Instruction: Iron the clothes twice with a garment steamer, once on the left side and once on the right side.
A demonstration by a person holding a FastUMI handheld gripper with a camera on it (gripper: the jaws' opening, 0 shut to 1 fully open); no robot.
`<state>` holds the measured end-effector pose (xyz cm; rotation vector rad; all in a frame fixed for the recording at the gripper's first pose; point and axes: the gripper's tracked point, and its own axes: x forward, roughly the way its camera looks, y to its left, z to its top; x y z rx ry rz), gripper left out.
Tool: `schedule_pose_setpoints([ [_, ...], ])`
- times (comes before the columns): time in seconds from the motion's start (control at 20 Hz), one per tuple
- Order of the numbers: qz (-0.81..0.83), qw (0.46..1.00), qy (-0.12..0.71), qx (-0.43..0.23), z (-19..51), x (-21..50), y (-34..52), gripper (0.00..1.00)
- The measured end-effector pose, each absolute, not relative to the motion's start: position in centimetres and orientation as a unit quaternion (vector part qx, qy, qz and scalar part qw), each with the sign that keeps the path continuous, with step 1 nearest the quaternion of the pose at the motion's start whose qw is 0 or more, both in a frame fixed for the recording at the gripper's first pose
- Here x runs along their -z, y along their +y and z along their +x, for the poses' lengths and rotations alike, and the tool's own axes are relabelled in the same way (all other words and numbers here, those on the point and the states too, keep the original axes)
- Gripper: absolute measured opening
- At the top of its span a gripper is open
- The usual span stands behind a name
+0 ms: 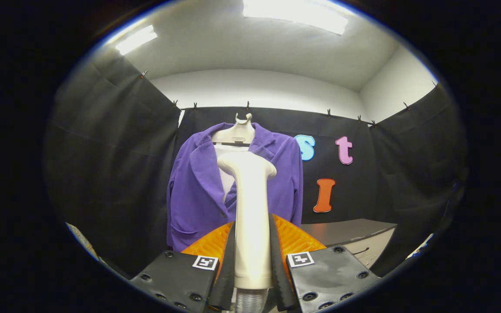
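A cream-white garment steamer [250,208] stands upright between my fingers, its handle pressed from both sides and its head rising above them. My gripper [252,252] is shut on that handle. Beyond the steamer hangs a purple jacket [198,191] on a pale hanger [237,130], against the black cloth wall. The steamer head sits in front of the jacket's open middle, some way short of the fabric. A ribbed hose end [250,302] shows below the handle.
A dark-topped cabinet [355,237] with a drawer stands to the right of the jacket, beyond my right finger. Black cloth walls close the booth on the left, back and right.
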<state>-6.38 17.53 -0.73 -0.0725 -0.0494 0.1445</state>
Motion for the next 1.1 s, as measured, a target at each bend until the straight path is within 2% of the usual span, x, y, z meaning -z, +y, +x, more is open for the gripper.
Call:
schedule_pose_setpoints([
  [0.5, -0.035, 0.997, -0.034, -0.054, -10.4, -0.6, 6.6, 0.44],
  [1.1, -0.034, 0.998, -0.032, -0.045, -13.7, 0.0, 0.1, 0.44],
])
